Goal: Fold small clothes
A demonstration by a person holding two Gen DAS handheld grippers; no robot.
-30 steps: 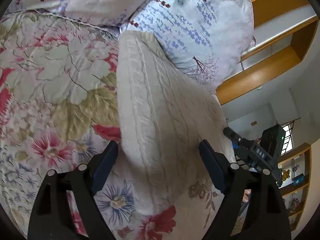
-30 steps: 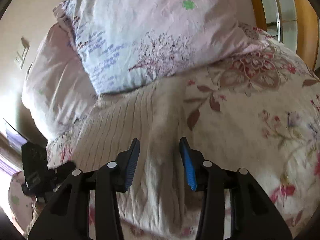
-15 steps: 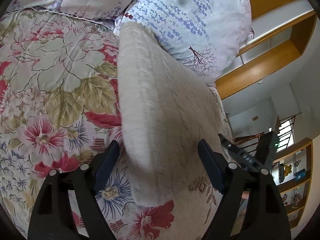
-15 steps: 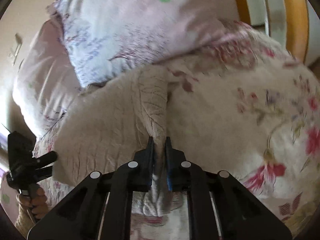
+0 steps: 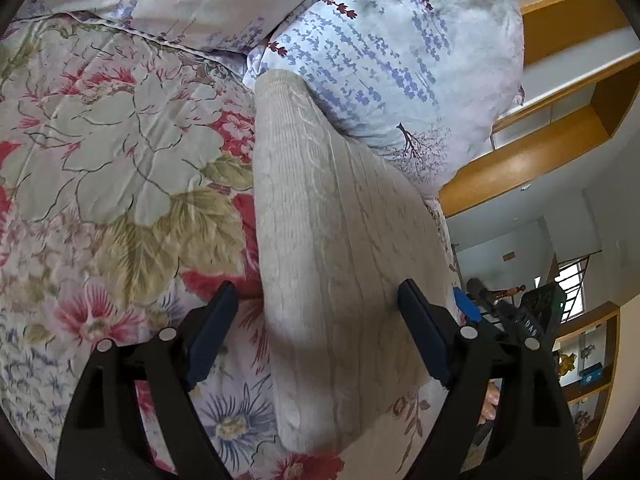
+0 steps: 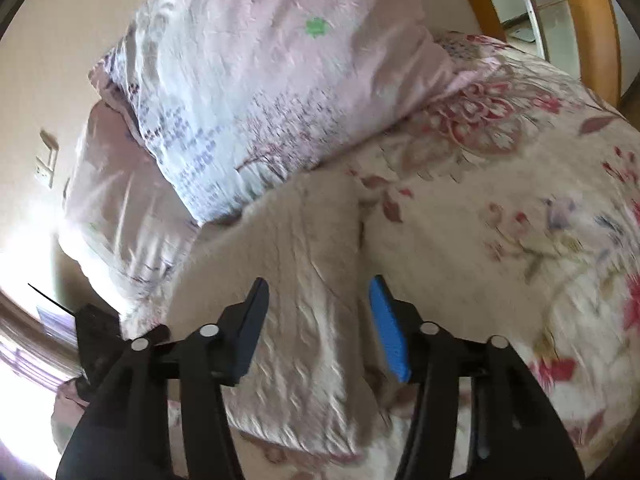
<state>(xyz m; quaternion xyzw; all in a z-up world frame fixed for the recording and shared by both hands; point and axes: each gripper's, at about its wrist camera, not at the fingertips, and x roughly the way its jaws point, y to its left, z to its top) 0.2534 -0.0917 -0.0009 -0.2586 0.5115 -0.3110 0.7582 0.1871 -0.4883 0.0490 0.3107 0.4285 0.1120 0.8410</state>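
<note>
now | sweater (image 5: 340,264) long axis toward pillow (image 5: 400,60) | jaws apart

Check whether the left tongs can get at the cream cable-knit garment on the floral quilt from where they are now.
Probably yes. The left tongs are open with the cream cable-knit garment lying between the two fingers on the floral quilt. Nothing blocks them; the lavender-print pillow sits only at its far end.

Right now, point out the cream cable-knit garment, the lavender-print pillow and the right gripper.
cream cable-knit garment (image 5: 336,264): left wrist view, middle of the knit.
lavender-print pillow (image 5: 392,60): left wrist view, its printed face.
right gripper (image 6: 316,326): right wrist view, between its open fingertips.
</note>
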